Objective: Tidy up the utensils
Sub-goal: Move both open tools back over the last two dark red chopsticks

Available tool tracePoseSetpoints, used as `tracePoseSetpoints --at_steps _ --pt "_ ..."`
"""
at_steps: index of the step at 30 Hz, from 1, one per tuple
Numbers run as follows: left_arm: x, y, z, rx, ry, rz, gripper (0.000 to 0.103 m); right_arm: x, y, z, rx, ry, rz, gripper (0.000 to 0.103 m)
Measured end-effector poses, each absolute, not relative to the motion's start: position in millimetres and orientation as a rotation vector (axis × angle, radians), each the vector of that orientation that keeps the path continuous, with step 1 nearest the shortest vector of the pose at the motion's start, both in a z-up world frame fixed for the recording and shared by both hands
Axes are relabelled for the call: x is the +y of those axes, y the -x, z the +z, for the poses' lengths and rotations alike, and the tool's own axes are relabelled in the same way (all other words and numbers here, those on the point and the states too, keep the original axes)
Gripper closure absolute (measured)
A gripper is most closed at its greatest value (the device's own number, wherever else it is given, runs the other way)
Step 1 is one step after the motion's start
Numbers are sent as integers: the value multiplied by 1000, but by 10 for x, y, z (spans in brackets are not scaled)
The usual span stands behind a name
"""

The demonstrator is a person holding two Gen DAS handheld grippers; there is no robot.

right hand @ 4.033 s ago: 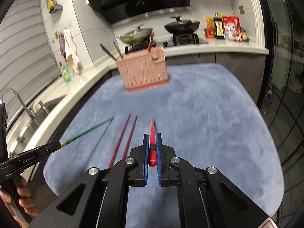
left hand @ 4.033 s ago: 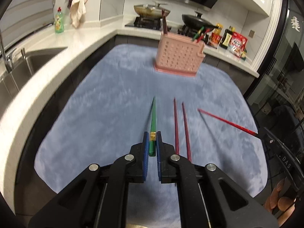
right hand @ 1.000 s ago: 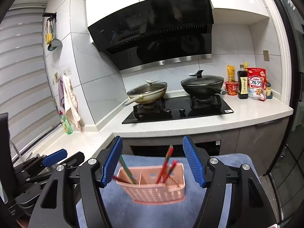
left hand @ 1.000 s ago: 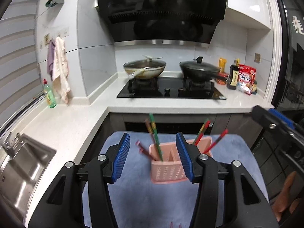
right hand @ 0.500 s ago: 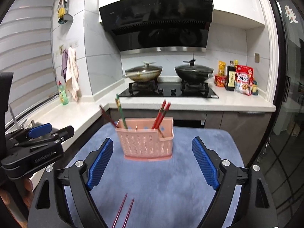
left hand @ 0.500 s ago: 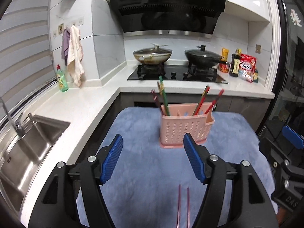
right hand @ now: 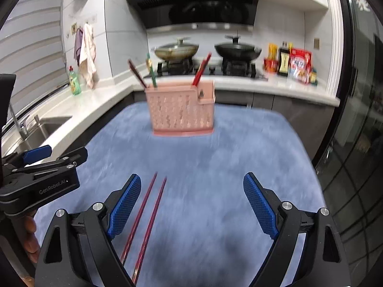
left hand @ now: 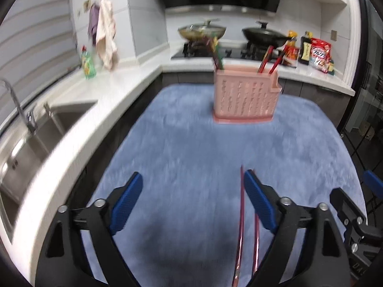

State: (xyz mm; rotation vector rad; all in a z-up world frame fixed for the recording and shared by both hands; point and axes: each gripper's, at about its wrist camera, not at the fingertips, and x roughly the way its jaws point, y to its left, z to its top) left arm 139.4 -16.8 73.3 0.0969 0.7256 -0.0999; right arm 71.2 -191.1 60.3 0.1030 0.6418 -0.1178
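Observation:
A pink slotted utensil holder (left hand: 245,95) (right hand: 183,107) stands at the far side of the blue mat (left hand: 191,157) (right hand: 215,167). It holds a green chopstick (right hand: 150,71), a dark red one (right hand: 137,73) and red ones (right hand: 201,69). Two dark red chopsticks (left hand: 241,227) (right hand: 146,217) lie side by side on the near mat. My left gripper (left hand: 192,201) is open and empty above the mat, with the pair by its right finger. My right gripper (right hand: 192,205) is open and empty, with the pair by its left finger.
A white counter with a sink (left hand: 31,138) runs along the left. Behind the holder are a stove with a wok (right hand: 177,50) and a black pan (right hand: 237,49). Sauce bottles and packets (right hand: 292,64) stand at the back right. A green soap bottle (left hand: 88,63) sits by hanging towels.
Both grippers let go of the green and red chopsticks into the holder, opened, and have since drawn back and down toward the near mat and the two dark red chopsticks.

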Motion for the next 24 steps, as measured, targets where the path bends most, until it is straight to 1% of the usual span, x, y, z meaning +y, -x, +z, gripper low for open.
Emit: tracePoseSetpoints --at_steps 7,11,13,17,20,21,24 --pt "10 -1224 338 777 -130 -42 15 -1699 -473 130 715 -91 -92 19" --pt "78 -1128 154 817 -131 -38 10 -1542 -380 -76 745 -84 -63 21" --pt "92 -1102 97 831 -136 -38 9 -1479 -358 -152 757 -72 -58 25" --pt "141 -1048 -28 862 -143 -32 8 -1406 -334 -272 785 -84 -37 28" --pt "171 -1020 -92 875 -150 -22 7 -1353 -322 -342 803 -89 -23 33" --pt "176 -1009 -110 877 -154 -19 7 -1336 -317 -360 807 -89 -19 36" --pt "195 -990 -142 885 -154 -17 7 -1283 -312 -425 823 -90 -6 38"
